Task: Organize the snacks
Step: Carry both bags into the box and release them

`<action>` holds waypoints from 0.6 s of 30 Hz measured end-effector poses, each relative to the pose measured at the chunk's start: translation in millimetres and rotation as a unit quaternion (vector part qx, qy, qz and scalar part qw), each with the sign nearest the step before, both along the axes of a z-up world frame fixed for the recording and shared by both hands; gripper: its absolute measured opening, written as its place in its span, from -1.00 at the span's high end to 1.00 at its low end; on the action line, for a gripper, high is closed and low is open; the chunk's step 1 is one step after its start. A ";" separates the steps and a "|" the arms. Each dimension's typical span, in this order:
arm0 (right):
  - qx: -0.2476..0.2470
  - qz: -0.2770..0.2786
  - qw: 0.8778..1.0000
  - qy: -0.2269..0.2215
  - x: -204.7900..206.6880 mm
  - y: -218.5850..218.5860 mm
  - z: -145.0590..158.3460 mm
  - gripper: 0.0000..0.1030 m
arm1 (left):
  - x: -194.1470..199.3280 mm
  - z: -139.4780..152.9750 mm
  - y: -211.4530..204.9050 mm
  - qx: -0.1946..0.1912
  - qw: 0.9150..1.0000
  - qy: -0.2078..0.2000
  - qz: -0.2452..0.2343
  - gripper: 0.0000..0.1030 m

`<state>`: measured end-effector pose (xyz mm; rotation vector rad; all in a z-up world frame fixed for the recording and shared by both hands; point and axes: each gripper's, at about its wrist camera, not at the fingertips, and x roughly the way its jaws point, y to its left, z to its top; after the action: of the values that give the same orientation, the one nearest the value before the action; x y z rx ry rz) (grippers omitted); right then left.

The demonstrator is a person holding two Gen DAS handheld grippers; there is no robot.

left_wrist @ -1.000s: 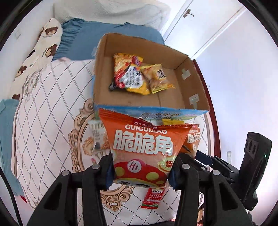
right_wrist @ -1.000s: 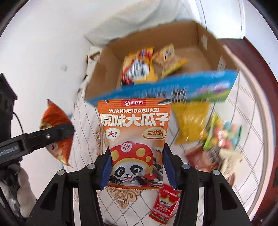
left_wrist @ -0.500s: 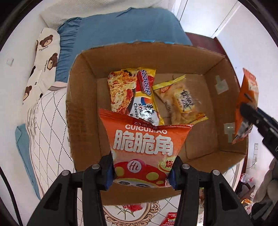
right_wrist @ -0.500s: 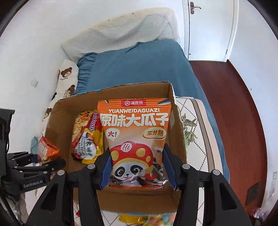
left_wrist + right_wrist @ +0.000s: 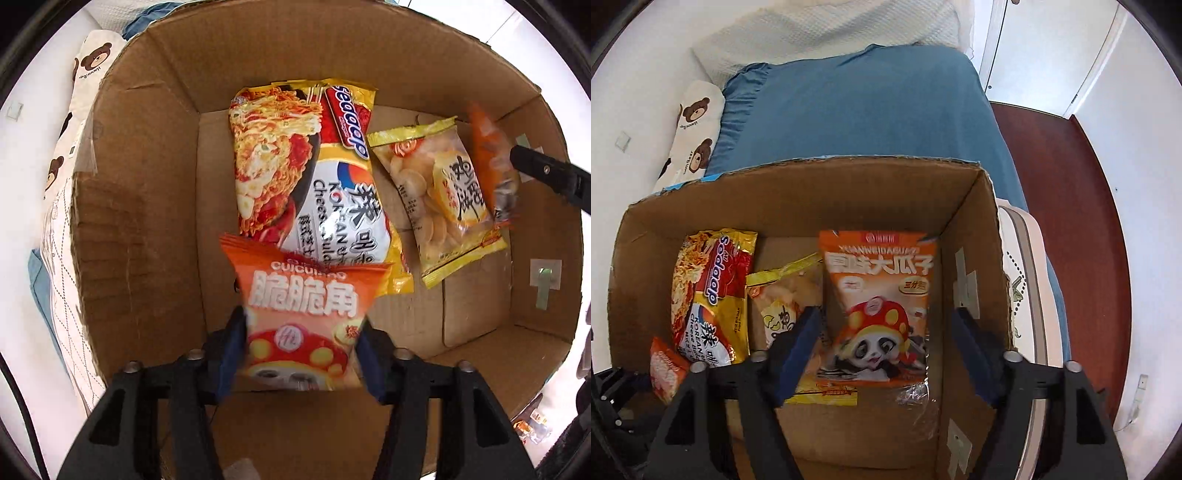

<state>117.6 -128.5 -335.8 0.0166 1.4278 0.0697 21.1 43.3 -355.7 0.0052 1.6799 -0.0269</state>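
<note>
An open cardboard box fills the left wrist view. A noodle packet and a yellow cracker bag lie on its floor. My left gripper points down into the box and its jaws are opening. The orange crisps bag between them is blurred and slipping free. My right gripper hangs over the right side of the box, also opening, with its pads well clear of the orange sunflower-seed bag dropping between them. The noodle packet lies to the left of that bag.
The box stands on a bed with a blue cover. A bear-print pillow lies at its far left. Dark red floor and a white door are on the right. A patterned quilt lies left of the box.
Both grippers have come over the box and sunk towards its floor. Their jaws have widened and both orange bags, gripped before, are now loose between the pads.
</note>
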 end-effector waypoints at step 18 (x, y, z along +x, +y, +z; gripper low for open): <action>0.034 -0.007 0.999 -0.031 -64.7 -3.4 45.3 -0.83 | -35.5 73.4 -4.2 -0.033 0.991 -0.123 0.039 -0.57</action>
<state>52.9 -131.9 -290.4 0.0798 1.3626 0.1060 -14.5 39.1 -282.2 -0.1023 1.4313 -0.0219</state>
